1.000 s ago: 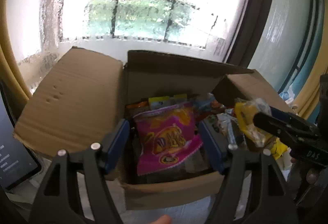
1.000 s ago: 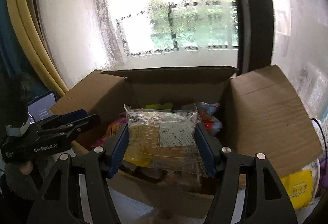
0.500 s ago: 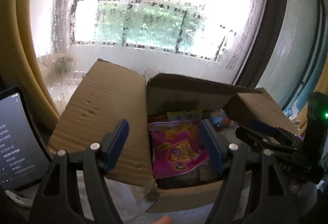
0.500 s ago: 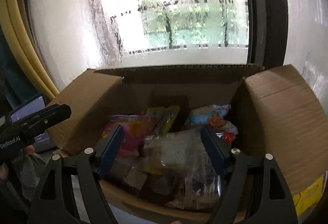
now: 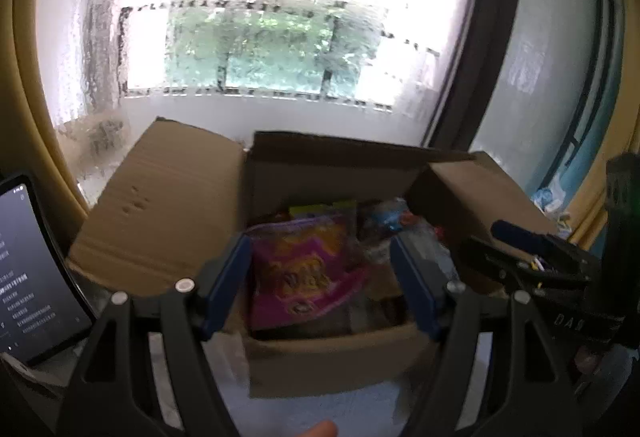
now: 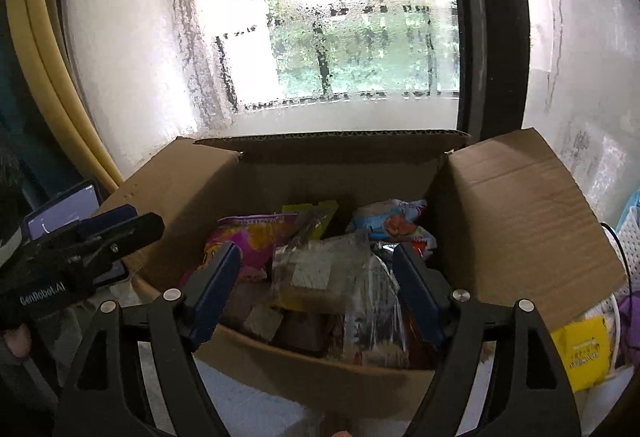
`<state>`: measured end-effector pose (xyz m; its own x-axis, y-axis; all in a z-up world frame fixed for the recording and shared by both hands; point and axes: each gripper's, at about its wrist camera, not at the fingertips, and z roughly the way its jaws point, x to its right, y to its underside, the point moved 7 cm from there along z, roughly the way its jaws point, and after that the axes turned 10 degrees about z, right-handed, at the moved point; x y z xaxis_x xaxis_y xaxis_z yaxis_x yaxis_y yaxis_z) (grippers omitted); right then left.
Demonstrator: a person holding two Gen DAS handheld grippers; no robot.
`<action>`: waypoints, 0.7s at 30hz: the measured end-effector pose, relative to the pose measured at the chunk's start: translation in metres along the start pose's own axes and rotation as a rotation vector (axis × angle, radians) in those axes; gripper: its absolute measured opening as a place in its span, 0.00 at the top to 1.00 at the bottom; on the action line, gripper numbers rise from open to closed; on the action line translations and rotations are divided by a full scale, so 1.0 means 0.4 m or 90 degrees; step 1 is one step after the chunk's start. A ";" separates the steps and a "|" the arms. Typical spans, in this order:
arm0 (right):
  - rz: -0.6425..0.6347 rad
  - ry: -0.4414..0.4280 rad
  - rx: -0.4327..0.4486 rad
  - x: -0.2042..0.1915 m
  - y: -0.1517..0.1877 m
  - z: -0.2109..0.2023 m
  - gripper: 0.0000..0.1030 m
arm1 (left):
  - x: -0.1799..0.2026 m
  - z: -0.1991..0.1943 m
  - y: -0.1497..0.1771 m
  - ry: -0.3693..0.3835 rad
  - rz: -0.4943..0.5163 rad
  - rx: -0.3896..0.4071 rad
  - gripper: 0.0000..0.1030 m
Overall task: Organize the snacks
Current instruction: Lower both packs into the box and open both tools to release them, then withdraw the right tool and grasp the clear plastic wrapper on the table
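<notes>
The snacks sat heaped in an open cardboard box (image 6: 516, 221), all 4 flaps turned out, in front of a wet window (image 6: 340, 49). On top lay a clear cellophane packet (image 6: 320, 277) with a white label, a pink-and-yellow bag (image 5: 308, 269) toward the left, a yellow-green sachet (image 6: 316, 217) behind it and a blue-and-orange pouch (image 6: 392, 225) at the back right.

Both tools hung in front of the box's near wall with nothing between their fingers: the left gripper (image 5: 320, 285) stood spread wide, and the right gripper (image 6: 316, 293) likewise.

These packets looked light, soft and crinkly, and probably slippery where the film was glossy; the contents could crush. A sealed top edge or a corner seemed the safest place to pinch, rather than the puffed middle. The cellophane packet lay uppermost and nearest the right fingers.

The box rested on a pale surface, though motion blur left its texture unclear. A tablet (image 5: 32, 277) with a dark screen leaned at the left. To the right were a yellow packet (image 6: 580, 353) outside the box and a white perforated basket (image 6: 632, 233). Yellow trim framed the window.
</notes>
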<state>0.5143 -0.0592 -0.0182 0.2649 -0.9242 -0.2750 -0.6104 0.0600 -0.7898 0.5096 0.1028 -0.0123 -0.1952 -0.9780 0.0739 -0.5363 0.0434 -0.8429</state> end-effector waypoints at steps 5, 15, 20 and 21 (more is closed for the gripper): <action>0.000 -0.002 0.007 0.011 0.010 -0.040 0.21 | 0.034 -0.011 0.031 0.003 0.015 -0.015 0.29; 0.027 -0.002 -0.012 0.042 0.098 -0.081 0.21 | 0.084 -0.066 0.129 0.004 0.029 -0.036 0.29; 0.038 -0.001 -0.021 0.057 0.142 -0.097 0.21 | 0.103 -0.079 0.179 0.012 0.025 -0.048 0.29; 0.041 -0.001 -0.024 0.061 0.150 -0.098 0.21 | 0.107 -0.082 0.189 0.014 0.023 -0.050 0.29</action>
<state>0.4549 -0.0931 -0.0507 0.2256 -0.9181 -0.3258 -0.6540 0.1051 -0.7492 0.4338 0.0711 -0.0556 -0.2327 -0.9709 0.0562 -0.5913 0.0953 -0.8008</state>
